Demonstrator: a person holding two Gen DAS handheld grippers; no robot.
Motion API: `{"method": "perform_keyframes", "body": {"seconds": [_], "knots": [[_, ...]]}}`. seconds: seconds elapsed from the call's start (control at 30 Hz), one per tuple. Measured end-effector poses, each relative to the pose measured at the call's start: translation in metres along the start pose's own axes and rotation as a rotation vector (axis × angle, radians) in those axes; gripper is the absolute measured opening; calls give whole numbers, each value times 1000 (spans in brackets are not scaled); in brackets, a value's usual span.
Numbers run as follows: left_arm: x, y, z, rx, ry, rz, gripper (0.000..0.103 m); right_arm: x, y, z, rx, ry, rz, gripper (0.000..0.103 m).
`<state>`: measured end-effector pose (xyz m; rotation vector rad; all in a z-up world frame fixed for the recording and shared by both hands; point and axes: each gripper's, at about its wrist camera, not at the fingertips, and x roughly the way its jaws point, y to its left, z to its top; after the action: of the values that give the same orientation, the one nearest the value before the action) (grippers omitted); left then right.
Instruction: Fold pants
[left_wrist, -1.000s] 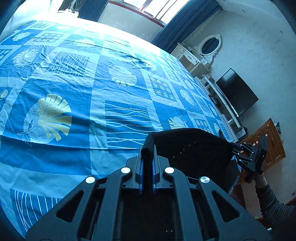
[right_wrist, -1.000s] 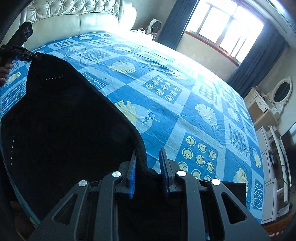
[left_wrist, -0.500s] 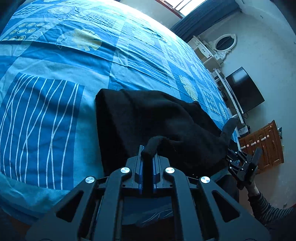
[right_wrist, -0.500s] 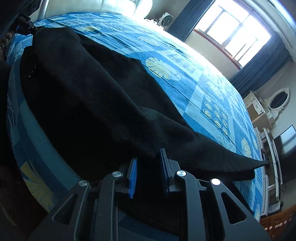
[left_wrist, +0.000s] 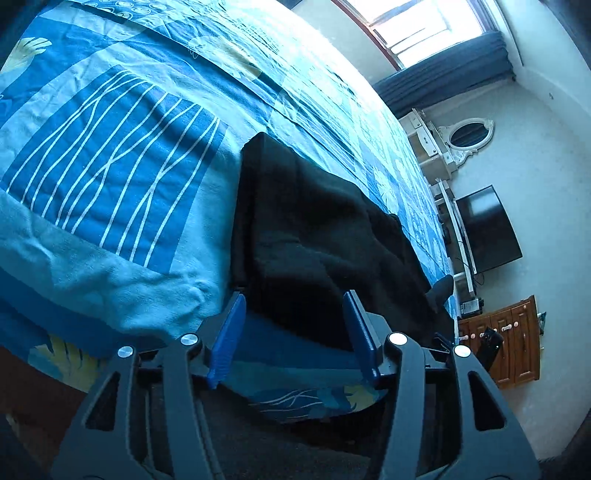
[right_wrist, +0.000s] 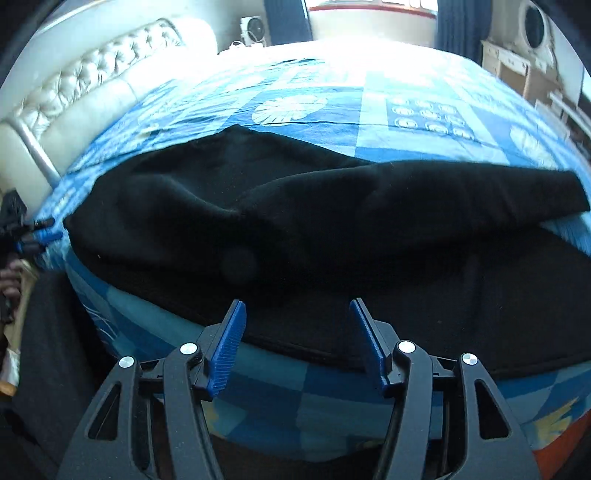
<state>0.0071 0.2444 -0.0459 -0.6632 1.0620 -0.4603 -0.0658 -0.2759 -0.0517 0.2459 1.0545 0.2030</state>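
Pants (right_wrist: 295, 206): black, lying along the near edge of the bed (left_wrist: 110, 155)
Left gripper (left_wrist: 293, 325): just released, nothing held
Right gripper (right_wrist: 297, 332): just released too
Risk: overhanging cloth may slip off

Pants (right_wrist: 332, 206): one pair, black, soft matte fabric, lying flat on the blue patterned bed (right_wrist: 325, 110) near its front edge, spanning the middle of the right wrist frame from left to right. Folded over itself, an upper layer ending in a rounded tip at right over a wider lower layer. In the left wrist frame, the pants (left_wrist: 314, 229) fill the centre, running toward lower right.
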Motion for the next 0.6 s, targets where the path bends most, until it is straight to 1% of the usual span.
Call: {"method": "perform_keyframes", "body": {"seconds": [0.03, 0.1, 0.2, 0.23, 0.33, 0.47, 0.6], "knots": [[1, -3, -1, -12, -6, -13, 59, 1, -5, 0, 47, 4, 44, 58], [7, -8, -1, -29, -4, -30, 60, 6, -8, 1, 129, 11, 113, 58], [20, -14, -1, -29, 10, -1, 60, 15, -11, -2, 250, 28, 216, 60], [25, -16, -1, -32, 12, 7, 60, 17, -11, -4, 285, 30, 241, 62], [36, -16, 2, -51, 19, 13, 62, 24, -14, -5, 367, 27, 317, 64], [46, -13, 3, -90, 19, 43, 63, 34, -11, 0, 443, 19, 380, 64], [50, -13, 4, -104, 8, 60, 62, 40, -6, 2, 462, 8, 377, 64]]}}
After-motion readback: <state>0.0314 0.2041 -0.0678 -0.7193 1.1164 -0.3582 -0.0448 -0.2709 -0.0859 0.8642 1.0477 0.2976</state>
